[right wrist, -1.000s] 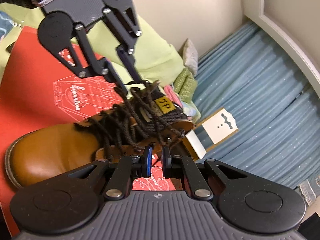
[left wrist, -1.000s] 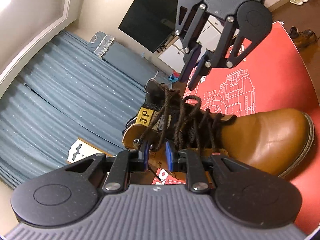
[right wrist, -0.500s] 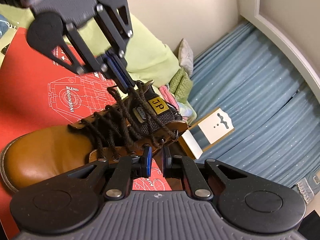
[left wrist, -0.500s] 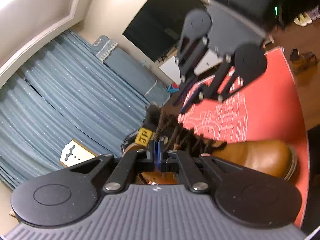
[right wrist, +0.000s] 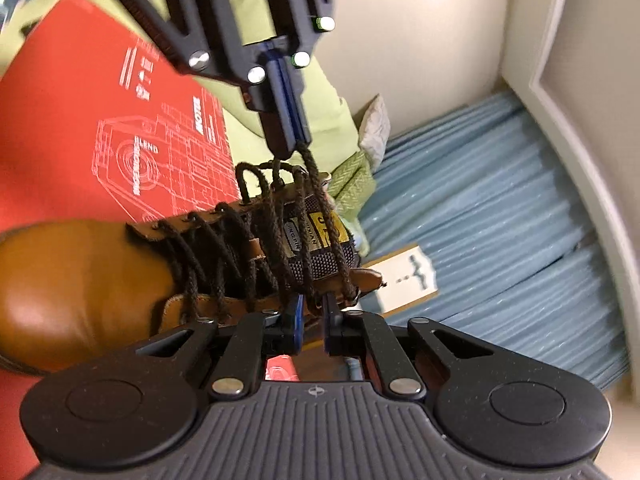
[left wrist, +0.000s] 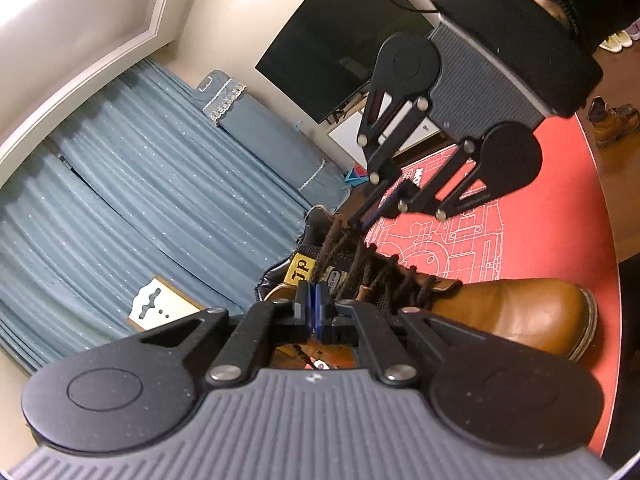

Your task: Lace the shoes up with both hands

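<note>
A tan leather boot (left wrist: 516, 316) with dark brown laces (left wrist: 380, 276) lies on a red mat (left wrist: 552, 232); it also shows in the right wrist view (right wrist: 80, 276). My left gripper (left wrist: 311, 312) is shut on a lace strand above the boot's tongue; in the right wrist view (right wrist: 292, 136) the strand (right wrist: 310, 168) runs down from its tips. My right gripper (right wrist: 312, 320) stands slightly apart by the boot's collar with a lace strand between its pads; in the left wrist view (left wrist: 368, 216) its fingers look nearly closed on a strand.
Blue curtains (left wrist: 140, 200) fill one side. A dark TV (left wrist: 340, 48) hangs on the wall. A green cushion (right wrist: 256, 92) lies past the mat (right wrist: 80, 100). A second boot (left wrist: 612, 120) stands on the floor beyond the mat's edge.
My left gripper has shut on a lace strand and pulled it up from the boot. The right gripper has drawn back from the boot, lace taut between.
</note>
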Available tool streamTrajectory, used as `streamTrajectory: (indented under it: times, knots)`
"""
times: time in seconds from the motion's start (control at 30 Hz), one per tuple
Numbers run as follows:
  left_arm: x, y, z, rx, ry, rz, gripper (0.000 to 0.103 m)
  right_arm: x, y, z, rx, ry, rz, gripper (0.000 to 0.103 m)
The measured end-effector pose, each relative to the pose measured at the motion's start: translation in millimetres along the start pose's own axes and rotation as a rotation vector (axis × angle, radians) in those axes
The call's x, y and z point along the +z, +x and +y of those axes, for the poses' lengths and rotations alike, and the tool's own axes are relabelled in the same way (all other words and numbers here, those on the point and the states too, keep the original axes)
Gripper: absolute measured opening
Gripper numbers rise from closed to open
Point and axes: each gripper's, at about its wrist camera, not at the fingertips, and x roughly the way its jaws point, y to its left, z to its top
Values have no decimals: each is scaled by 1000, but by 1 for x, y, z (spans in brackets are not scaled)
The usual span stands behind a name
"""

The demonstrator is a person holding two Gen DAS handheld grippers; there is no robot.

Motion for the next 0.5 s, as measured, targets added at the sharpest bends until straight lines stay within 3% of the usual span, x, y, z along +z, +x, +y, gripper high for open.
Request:
streamTrajectory:
  times: [0.07,0.27,0.5]
  knots:
    - [-2,-1,0,11,-3,11,1,-2,-1,5,-25,-21,6,0]
    - [-7,3,-6,-1,11,25,1,4,-27,-14,85,167,-45,0]
    - [-9,3,-9,-32,8,25,6,5,-32,-17,136,225,-55,0]
